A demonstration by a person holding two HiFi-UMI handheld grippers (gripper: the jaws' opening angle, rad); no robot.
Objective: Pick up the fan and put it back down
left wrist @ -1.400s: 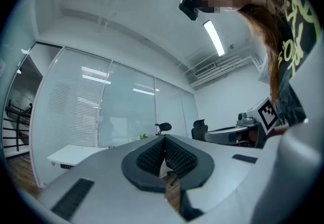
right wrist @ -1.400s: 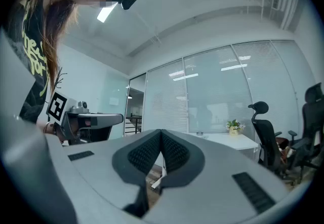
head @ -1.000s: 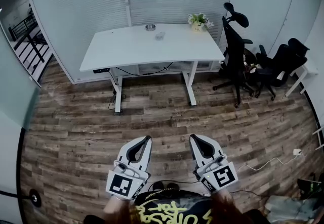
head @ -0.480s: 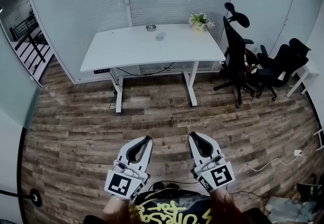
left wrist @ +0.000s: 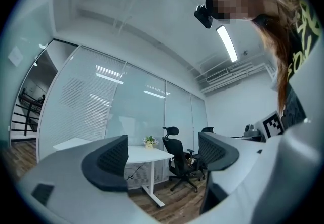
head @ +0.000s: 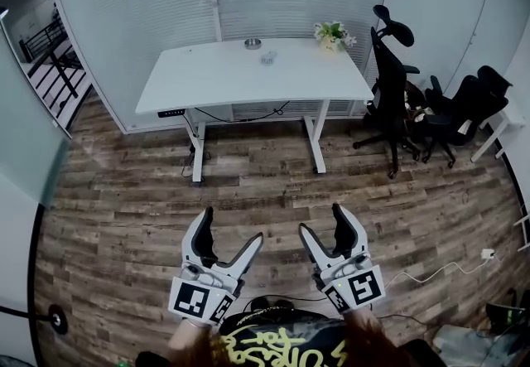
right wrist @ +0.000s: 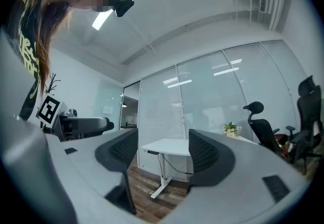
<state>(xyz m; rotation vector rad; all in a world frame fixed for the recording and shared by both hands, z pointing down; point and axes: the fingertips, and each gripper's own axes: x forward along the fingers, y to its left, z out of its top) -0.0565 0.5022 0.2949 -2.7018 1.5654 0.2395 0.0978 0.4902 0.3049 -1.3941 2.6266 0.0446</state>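
Note:
I stand on a wood floor, well back from a white desk (head: 224, 79). On the desk sit a small pale object (head: 267, 57) too small to identify, a dark round dish (head: 252, 43) and a potted flower (head: 332, 32). No fan is clearly recognisable. My left gripper (head: 232, 226) and right gripper (head: 321, 219) are held side by side near my body, pointing toward the desk. Both sets of jaws are opening, with nothing between them. In the left gripper view the left gripper (left wrist: 162, 154) frames the desk and chairs. The right gripper (right wrist: 163, 153) frames the desk's left end.
Black office chairs (head: 387, 84) (head: 464, 104) stand right of the desk. Frosted glass walls (head: 141, 9) close off the back and left. A white cable with a plug (head: 485, 252) lies on the floor at the right. A round floor socket (head: 56, 321) sits at the lower left.
Both grippers' jaws have gone from shut to spread wide within the last half second. The hands stay in nearly the same place.

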